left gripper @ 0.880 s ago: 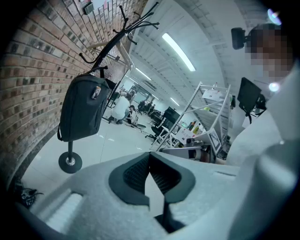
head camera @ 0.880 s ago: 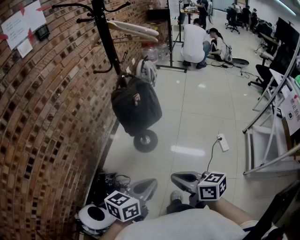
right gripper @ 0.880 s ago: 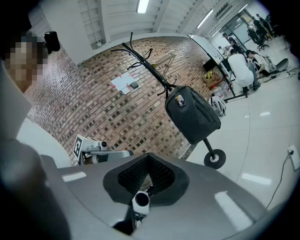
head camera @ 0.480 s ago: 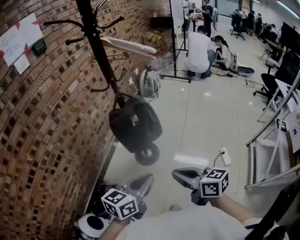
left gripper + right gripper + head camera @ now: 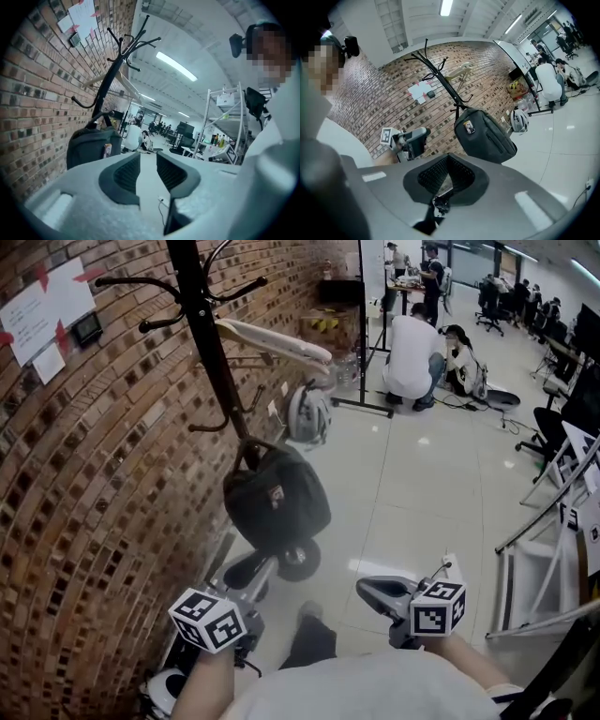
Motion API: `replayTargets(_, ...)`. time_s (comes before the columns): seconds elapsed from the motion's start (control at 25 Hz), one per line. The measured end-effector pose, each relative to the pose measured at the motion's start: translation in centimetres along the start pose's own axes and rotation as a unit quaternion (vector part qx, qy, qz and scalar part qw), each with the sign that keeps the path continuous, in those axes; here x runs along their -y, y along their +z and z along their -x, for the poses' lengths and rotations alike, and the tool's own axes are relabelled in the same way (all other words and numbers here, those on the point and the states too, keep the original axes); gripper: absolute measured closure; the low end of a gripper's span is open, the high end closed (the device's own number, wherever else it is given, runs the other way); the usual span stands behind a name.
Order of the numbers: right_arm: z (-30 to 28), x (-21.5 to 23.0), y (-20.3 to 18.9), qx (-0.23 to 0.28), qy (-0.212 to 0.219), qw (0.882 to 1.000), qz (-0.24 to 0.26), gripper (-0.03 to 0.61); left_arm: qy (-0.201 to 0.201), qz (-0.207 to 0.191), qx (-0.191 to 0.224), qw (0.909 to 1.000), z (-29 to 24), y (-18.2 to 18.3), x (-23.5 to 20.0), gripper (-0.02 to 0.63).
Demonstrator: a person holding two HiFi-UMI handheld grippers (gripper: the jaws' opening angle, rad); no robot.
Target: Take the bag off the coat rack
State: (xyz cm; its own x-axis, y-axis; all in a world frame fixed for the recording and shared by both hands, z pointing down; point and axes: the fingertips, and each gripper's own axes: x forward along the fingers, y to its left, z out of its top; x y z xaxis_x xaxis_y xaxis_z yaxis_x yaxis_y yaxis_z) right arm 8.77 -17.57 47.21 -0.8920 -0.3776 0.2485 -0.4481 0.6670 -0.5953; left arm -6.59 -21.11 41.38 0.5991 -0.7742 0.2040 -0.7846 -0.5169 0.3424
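Note:
A black bag [image 5: 277,499] hangs by its handle from a low hook of the black coat rack [image 5: 200,329], close to the brick wall. My left gripper [image 5: 246,570] is raised just below the bag, apart from it, pointing up at it. Its jaws stand open with nothing between them; in the left gripper view the bag [image 5: 92,146] sits left of the gripper [image 5: 147,158]. My right gripper [image 5: 371,588] is held lower right of the bag, shut and empty. In the right gripper view the bag [image 5: 483,134] hangs ahead of the gripper [image 5: 447,156].
A white helmet [image 5: 307,414] and a pale hanger [image 5: 273,337] also hang on the rack. A black wheel [image 5: 299,560] stands on the floor under the bag. A power strip [image 5: 451,565] lies on the tiles. People [image 5: 412,354] crouch at the back. A white frame [image 5: 546,549] stands right.
My left gripper has moved up and forward, closer under the bag. The right gripper has barely moved. The view has stepped slightly nearer the rack.

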Motion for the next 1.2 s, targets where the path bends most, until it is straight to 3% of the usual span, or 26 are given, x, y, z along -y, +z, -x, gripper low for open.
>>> replayTargets(0.2, -1.5, 3.5, 2.3, 0.011, -0.032, 0.999, -0.010, 0.578, 0.024, -0.037, 0.008, 0.9990, -3.1, 4.5, -7.0, 0.431)
replayTargets(0.44, -4.9, 7.5, 6.2, 0.022, -0.051, 0.998, -0.028, 0.578, 0.052, -0.073, -0.006, 0.9960, -8.0, 8.4, -14.5, 0.402)
replayTargets(0.64, -9.4, 9.2, 8.6, 0.010, -0.040, 0.999, -0.032, 0.578, 0.075, -0.094, -0.038, 0.9920, -11.5, 8.9, -19.7, 0.399)
replayTargets(1.12, -13.2, 12.0, 10.3, -0.012, -0.039, 0.998, -0.050, 0.578, 0.042, -0.072, -0.066, 0.9944, -14.5, 7.4, -21.9, 0.394)
replayTargets(1.2, -13.5, 12.0, 10.4, -0.015, -0.037, 0.998, -0.050, 0.578, 0.040, -0.080, -0.072, 0.9935, -14.5, 7.4, -21.8, 0.432)
